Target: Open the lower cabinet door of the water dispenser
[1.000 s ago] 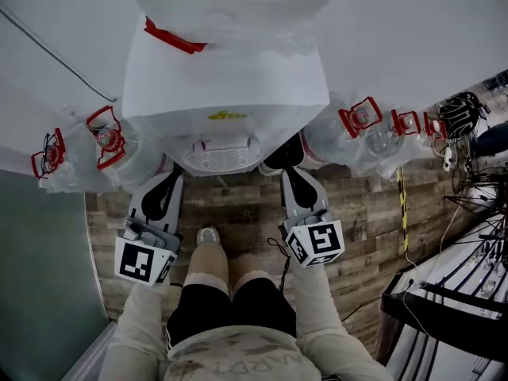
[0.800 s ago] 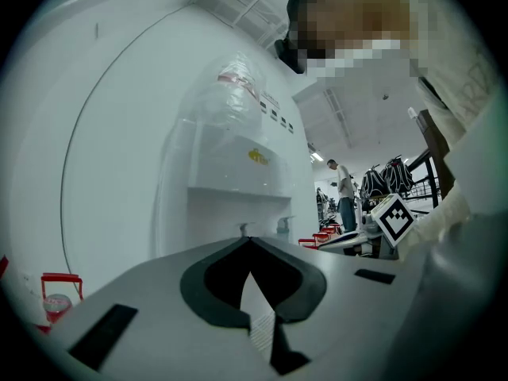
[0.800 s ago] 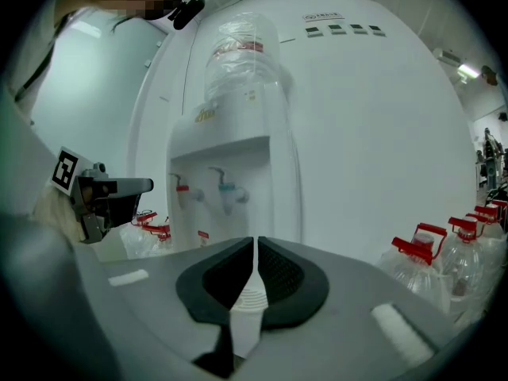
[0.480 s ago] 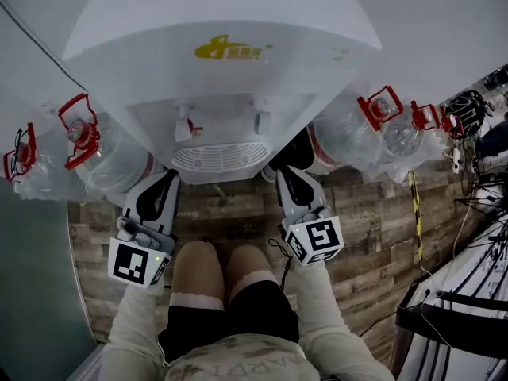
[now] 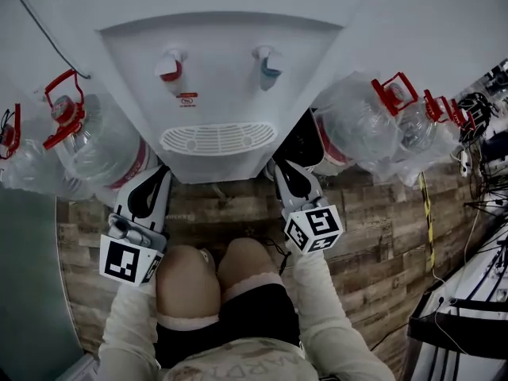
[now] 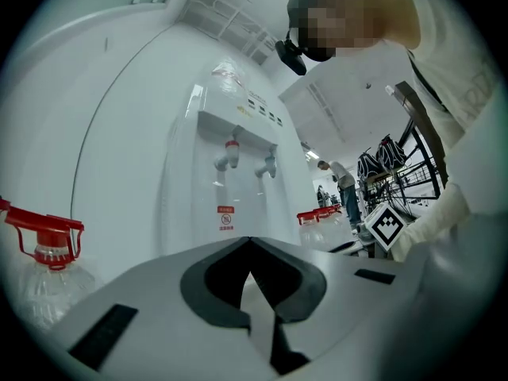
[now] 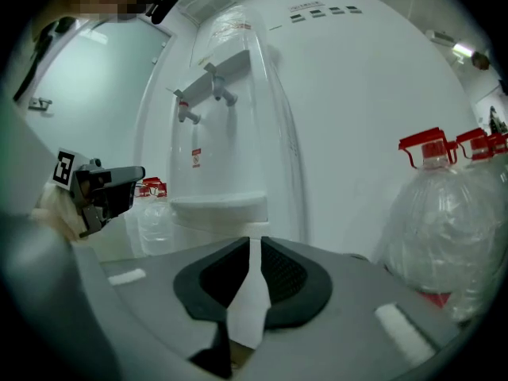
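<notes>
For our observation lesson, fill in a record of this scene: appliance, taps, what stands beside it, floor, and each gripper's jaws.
Appliance: white water dispenser, drip tray below taps
Taps: red tap left, blue tap right, head view
Beside it: water bottles with red handles, both sides
Floor: wood planks
Left gripper: jaws together, empty
Right gripper: jaws just been opening, narrow gap, nothing between

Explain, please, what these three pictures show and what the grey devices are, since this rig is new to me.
No robot: a person facing a white water dispenser holds a two-jaw gripper in each hand. One picture comes from a camera on the person's head, looking down; the other two from cameras riding on the grippers, looking along their jaws. The left gripper is shut and empty; the right gripper has just been opening, with nothing between its jaws. Large water bottles stand on the wooden floor at both sides.
</notes>
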`<state>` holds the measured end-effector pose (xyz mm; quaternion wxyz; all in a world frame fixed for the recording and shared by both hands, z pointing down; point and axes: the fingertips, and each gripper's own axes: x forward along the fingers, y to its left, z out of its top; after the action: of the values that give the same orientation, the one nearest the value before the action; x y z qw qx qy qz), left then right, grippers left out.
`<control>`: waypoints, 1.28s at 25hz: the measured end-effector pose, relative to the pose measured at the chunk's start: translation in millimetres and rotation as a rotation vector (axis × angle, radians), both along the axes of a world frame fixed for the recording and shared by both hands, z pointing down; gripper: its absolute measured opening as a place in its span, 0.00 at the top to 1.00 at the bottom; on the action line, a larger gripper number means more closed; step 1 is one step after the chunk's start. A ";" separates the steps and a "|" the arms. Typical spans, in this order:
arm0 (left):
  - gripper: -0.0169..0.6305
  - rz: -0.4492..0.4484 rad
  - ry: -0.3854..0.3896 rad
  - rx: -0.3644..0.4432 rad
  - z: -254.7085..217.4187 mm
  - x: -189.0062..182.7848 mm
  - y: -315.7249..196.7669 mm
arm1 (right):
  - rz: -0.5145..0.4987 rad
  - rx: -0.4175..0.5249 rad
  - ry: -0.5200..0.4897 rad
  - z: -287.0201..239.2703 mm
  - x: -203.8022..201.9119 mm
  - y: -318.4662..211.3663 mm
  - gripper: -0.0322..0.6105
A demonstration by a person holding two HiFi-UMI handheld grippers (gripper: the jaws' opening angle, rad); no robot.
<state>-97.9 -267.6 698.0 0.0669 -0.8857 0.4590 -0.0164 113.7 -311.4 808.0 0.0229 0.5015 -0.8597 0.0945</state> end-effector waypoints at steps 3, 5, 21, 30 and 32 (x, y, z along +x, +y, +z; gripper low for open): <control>0.97 -0.002 0.000 0.003 5.1 -1.1 4.2 | -0.001 -0.038 -0.019 18.7 5.5 -7.1 0.85; 0.97 -0.004 -0.004 0.000 6.5 -2.3 6.2 | -0.012 -0.061 -0.024 27.5 6.7 -12.9 0.82; 0.97 -0.011 -0.001 -0.013 11.6 -8.7 10.6 | -0.114 -0.150 0.017 60.8 -9.9 -56.1 0.52; 0.97 -0.023 -0.011 -0.016 14.6 -17.6 10.7 | -0.095 -0.173 0.044 66.3 -13.4 -61.1 0.52; 0.97 -0.023 -0.008 -0.015 14.5 -17.5 10.5 | -0.084 -0.176 0.044 65.8 -13.6 -60.3 0.52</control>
<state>-115.5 -257.2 712.5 0.0620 -0.8809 0.4687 -0.0243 100.1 -371.7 873.8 0.0896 0.4632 -0.8675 0.1577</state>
